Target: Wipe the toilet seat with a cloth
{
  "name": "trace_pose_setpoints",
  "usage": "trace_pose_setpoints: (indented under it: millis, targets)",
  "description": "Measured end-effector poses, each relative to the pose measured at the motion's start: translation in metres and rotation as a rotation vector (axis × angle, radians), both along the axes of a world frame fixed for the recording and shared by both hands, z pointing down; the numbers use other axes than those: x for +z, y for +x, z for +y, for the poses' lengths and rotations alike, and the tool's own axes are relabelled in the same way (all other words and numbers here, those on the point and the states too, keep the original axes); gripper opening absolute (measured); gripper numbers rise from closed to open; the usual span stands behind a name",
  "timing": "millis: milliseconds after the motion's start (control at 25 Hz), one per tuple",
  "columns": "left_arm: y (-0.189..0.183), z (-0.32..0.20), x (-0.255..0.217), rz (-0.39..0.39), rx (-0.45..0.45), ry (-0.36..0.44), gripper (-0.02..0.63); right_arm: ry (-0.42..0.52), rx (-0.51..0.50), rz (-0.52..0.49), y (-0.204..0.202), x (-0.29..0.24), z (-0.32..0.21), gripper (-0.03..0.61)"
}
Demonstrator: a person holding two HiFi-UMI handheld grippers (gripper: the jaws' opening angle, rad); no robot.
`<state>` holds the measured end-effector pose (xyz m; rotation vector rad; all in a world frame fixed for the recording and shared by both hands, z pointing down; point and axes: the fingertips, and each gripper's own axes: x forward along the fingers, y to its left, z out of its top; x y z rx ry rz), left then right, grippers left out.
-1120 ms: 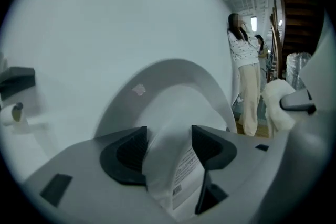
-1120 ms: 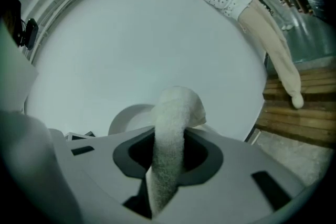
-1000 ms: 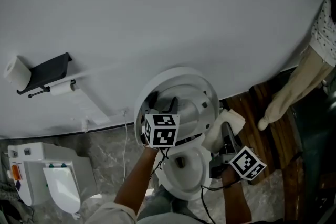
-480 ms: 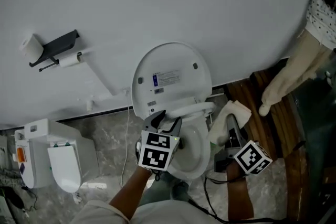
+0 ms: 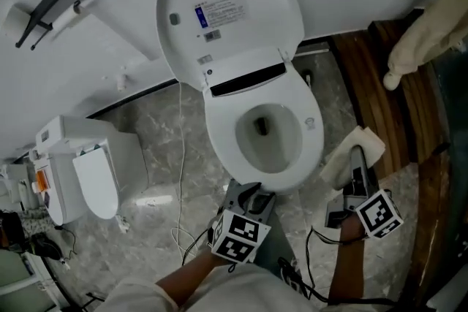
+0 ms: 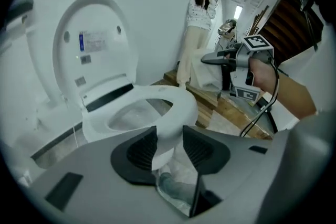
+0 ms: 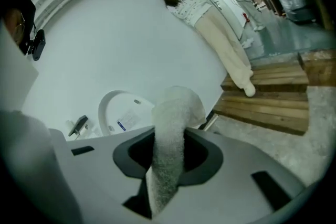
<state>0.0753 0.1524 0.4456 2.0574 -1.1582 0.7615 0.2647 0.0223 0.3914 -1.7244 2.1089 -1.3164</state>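
White terry cloth (image 7: 169, 134) hangs pinched between the pressed-together jaws of the right gripper (image 7: 168, 153). It is held above the grey marble floor (image 5: 175, 157), just beside the right front of the white oval toilet seat (image 5: 311, 134) and apart from it. The seat lies down on the bowl at the floor's far edge, against the wall, with the round white lid (image 5: 227, 4) raised behind it. The left gripper (image 5: 254, 193) sits at the seat's front edge. Its jaws are closing, still apart and gripping nothing, and the seat's front rim shows beyond the gap. A brown wooden step (image 5: 373, 84) runs along the floor's right edge, with a person in pale trousers (image 5: 424, 33) by it. A white box-shaped unit (image 5: 80, 172) stands near the floor's left edge.
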Motion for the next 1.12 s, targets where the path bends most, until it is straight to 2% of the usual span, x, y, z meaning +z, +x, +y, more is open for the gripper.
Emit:
trace_pose_setpoints:
  millis: [200,320,480,680,1120]
  targets:
    - [0.026,0.046,0.104,0.068,-0.029,-0.191,0.166,-0.136,0.037,-0.011,0.017,0.092,0.041,0.089]
    - [0.033,0.056,0.162,0.100,-0.100,-0.252,0.164,-0.175,-0.001,-0.049,0.014,0.141,0.059,0.089]
    - [0.039,0.062,0.230,0.085,-0.150,-0.232,0.155,-0.184,-0.054,-0.064,0.003,0.178,0.068,0.089]
    - [0.032,0.055,0.282,0.095,-0.187,-0.248,0.133,-0.224,-0.112,-0.044,-0.011,0.210,0.076,0.089]
    - [0.030,0.059,0.307,0.092,-0.127,-0.272,0.104,-0.262,-0.129,-0.061,-0.035,0.222,0.070,0.089]
